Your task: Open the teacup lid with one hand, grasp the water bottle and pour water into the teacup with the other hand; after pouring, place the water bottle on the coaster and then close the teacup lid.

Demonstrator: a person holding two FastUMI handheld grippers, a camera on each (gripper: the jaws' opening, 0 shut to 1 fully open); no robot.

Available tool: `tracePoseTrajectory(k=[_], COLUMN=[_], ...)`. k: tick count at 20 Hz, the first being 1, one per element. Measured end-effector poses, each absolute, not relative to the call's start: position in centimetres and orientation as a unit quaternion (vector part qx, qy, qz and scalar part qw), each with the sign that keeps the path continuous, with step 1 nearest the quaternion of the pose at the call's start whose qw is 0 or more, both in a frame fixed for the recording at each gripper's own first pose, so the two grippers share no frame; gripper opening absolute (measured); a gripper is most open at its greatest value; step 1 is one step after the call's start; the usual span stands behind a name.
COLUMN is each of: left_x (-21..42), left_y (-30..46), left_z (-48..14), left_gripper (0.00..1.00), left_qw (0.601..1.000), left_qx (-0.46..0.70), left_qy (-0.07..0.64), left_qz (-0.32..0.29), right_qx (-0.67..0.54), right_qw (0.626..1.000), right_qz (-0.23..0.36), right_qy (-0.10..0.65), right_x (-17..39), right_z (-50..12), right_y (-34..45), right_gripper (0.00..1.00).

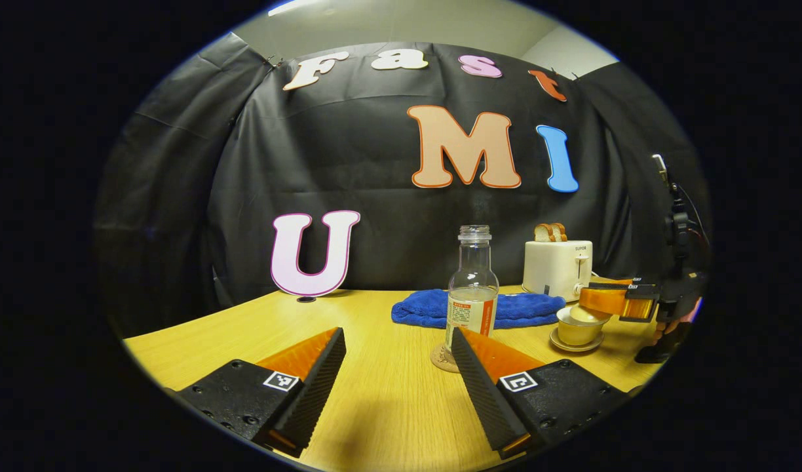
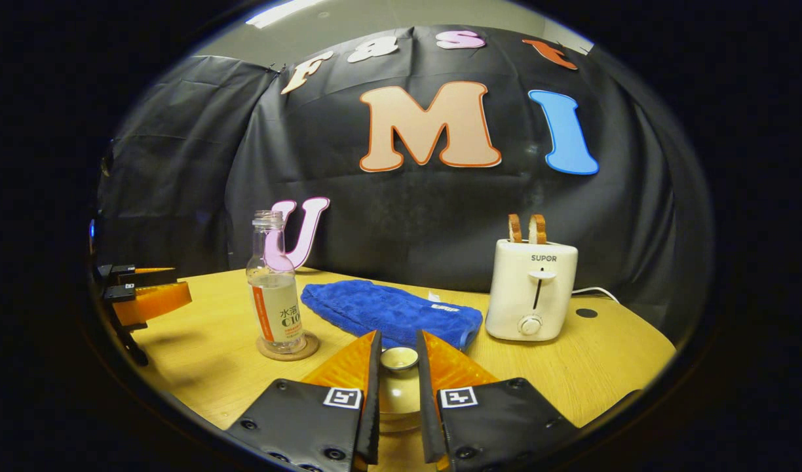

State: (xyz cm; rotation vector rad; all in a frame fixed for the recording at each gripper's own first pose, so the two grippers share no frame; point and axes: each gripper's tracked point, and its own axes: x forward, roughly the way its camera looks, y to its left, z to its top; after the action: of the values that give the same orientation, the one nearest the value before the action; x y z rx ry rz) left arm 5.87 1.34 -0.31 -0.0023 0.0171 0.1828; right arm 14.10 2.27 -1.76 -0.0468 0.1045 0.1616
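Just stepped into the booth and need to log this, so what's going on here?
A person works two handheld grippers at a wooden table. The right gripper has its fingers closed around the lid knob of the teacup; whether the lid is lifted or seated is hard to tell. The left gripper hangs open above the table, short of the water bottle, which stands upright on its coaster. Behind sit a blue towel and a toaster with bread in it.

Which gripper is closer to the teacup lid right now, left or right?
Right. The right gripper has its fingers on either side of the teacup lid. The left gripper is open, back across the table near the water bottle.
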Motion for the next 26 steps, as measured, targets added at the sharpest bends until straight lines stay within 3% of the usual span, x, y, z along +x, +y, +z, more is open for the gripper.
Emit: tracePoseTrajectory(k=[6, 10, 11, 13, 14, 18, 19, 23, 25, 26], left_x=[5.8, 5.8, 5.8, 5.8, 5.8, 5.8, 5.8, 5.8, 5.8, 5.8], left_y=[1.3, 1.4, 1.4, 1.3, 1.3, 1.4, 1.4, 1.3, 1.4, 1.4], left_z=[-0.2, -0.3, -0.2, -0.2, -0.2, -0.2, -0.1, -0.2, -0.2, -0.2], left_gripper=[0.95, 0.94, 0.95, 0.95, 0.95, 0.95, 0.95, 0.95, 0.95, 0.95], left_qw=[0.996, 0.996, 0.996, 0.996, 0.996, 0.996, 0.996, 0.996, 0.996, 0.996], left_qx=[-0.001, -0.001, -0.001, -0.001, -0.001, 0.0, 0.0, 0.0, 0.0, 0.0], left_qy=[0.009, 0.009, 0.009, 0.009, 0.008, 0.008, 0.008, 0.008, 0.008, 0.008], left_qz=[0.091, 0.092, 0.092, 0.092, 0.092, 0.092, 0.092, 0.091, 0.091, 0.091], right_qx=[-0.005, -0.004, -0.005, -0.008, -0.009, -0.006, -0.005, 0.001, 0.002, 0.002], right_qw=[0.992, 0.991, 0.991, 0.991, 0.991, 0.993, 0.994, 0.997, 0.999, 1.0], right_qz=[0.107, 0.108, 0.108, 0.108, 0.106, 0.097, 0.093, 0.062, 0.04, 0.027], right_qy=[0.072, 0.078, 0.078, 0.078, 0.079, 0.07, 0.065, 0.036, 0.022, 0.016], right_x=[14.7, 14.8, 14.9, 14.8, 14.7, 14.2, 13.9, 12.9, 12.3, 12.0], right_z=[-2.5, -2.5, -2.5, -2.6, -2.6, -2.3, -2.0, -1.2, -0.6, -0.4], right_y=[3.1, 3.1, 3.1, 3.2, 3.1, 2.8, 2.6, 1.3, 0.3, -0.2], right_gripper=[0.29, 0.34, 0.37, 0.6, 0.67, 0.83, 0.92, 0.98, 0.94, 0.98])
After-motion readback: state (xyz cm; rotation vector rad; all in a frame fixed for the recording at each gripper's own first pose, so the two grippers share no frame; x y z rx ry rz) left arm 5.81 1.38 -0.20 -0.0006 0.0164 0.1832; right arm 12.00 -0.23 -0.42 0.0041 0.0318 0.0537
